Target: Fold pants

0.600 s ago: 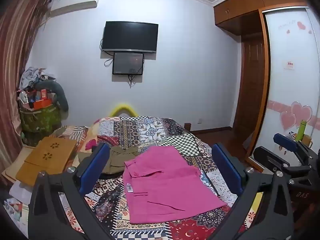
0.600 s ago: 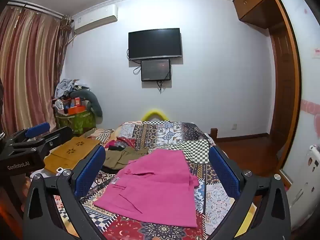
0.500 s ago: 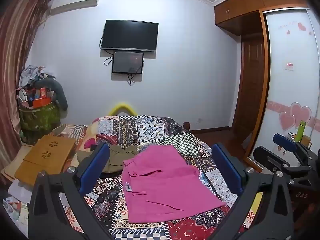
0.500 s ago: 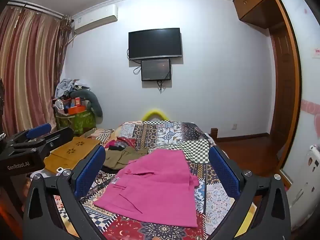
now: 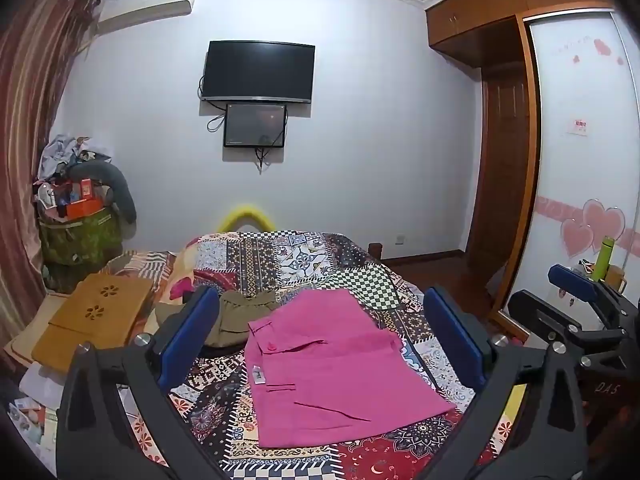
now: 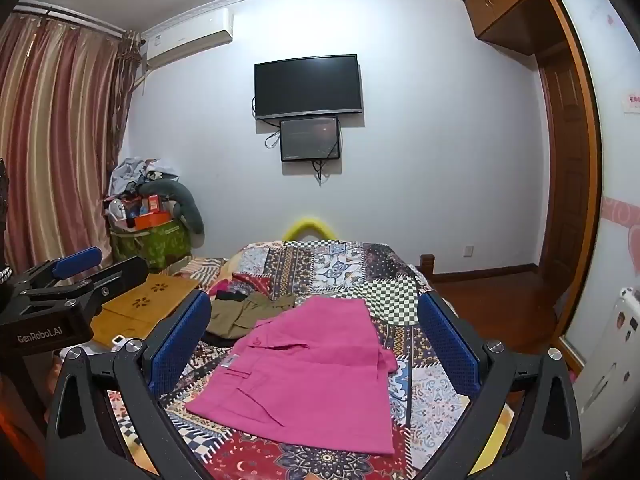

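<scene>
- We see the bright pink cotton-like pants (image 5: 336, 368) lying flat on the patchwork quilt of the bed (image 5: 280, 256), roughly centred, waistband end toward the left with a small white tag showing.
- They look already folded at least once: compact rectangular shape, layered edges; how many layers, we cannot tell.
- Left hand-held gripper (image 5: 320, 340): blue-padded jaws spread wide, nothing between them, held above the bed and apart from the fabric.
- Right hand-held gripper (image 6: 314, 340): same state, jaws wide apart, empty, clear of the pants.
- Handling, our judgement: light, soft, limp fabric. It will not hold shape when lifted; an edge gripped at one point sags and drags the rest.
- Surface is not slippery, and the quilt under it is soft too, so a jaw pressed down risks pinching quilt with cloth.
- Best grip, we think: the two corners of one short edge, one gripper per corner, catching all layers so the stack does not split.
- The waistband end is thicker and stiffer, so it is the safer bite; thin hem edges may slip out.
- An olive-green crumpled garment (image 5: 240, 316) lies just beside the pants' far left corner; we avoid snagging it.
- A tan wooden lap board (image 5: 92, 320) sits well to the left, out of the way.
</scene>
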The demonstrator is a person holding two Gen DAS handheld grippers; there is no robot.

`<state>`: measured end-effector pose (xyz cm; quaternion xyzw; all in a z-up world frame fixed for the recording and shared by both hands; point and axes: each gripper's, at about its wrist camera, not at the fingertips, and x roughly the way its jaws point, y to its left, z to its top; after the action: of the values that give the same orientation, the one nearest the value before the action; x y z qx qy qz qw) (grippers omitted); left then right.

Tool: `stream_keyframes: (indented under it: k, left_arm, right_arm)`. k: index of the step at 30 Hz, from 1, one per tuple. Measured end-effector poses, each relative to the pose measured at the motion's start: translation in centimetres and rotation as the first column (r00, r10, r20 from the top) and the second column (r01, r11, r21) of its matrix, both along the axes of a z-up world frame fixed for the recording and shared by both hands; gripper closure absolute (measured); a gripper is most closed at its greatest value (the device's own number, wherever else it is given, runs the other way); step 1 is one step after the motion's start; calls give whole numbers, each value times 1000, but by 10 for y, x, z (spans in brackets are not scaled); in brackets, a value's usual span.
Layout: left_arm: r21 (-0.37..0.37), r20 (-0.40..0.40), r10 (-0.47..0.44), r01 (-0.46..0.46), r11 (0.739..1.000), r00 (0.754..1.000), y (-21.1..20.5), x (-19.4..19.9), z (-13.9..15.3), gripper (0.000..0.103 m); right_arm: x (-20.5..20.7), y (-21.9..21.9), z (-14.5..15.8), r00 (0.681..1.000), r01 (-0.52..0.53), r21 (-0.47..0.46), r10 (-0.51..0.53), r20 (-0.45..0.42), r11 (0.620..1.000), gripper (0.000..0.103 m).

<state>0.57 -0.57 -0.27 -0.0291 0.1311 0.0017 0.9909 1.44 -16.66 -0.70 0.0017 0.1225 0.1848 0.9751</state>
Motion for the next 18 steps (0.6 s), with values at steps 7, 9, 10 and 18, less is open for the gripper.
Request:
stream_keyframes:
  k: [7,9,10,18]
  left_arm:
    - [-5,-1,-4,4,1000,1000,-1,-3,3,0]
    - [-4,-1,-4,4,1000,1000,-1,-2,3,0]
    - [-3,-1,-3,3,1000,1000,-1,-2,3,0]
    - [-3,-2,-3,3,1000,1000,1,0,4,0]
  right_arm:
    - [2,2,-2,1000,-1,1,1,-1,1000,0]
    - [-1,0,-2,1000,1,1,-1,2,1000,1]
    - [-1,-1,-2,1000,2,2,-2,3,1000,0]
    - [-2,0,-1,1000,4,0,-4,3,1000,1]
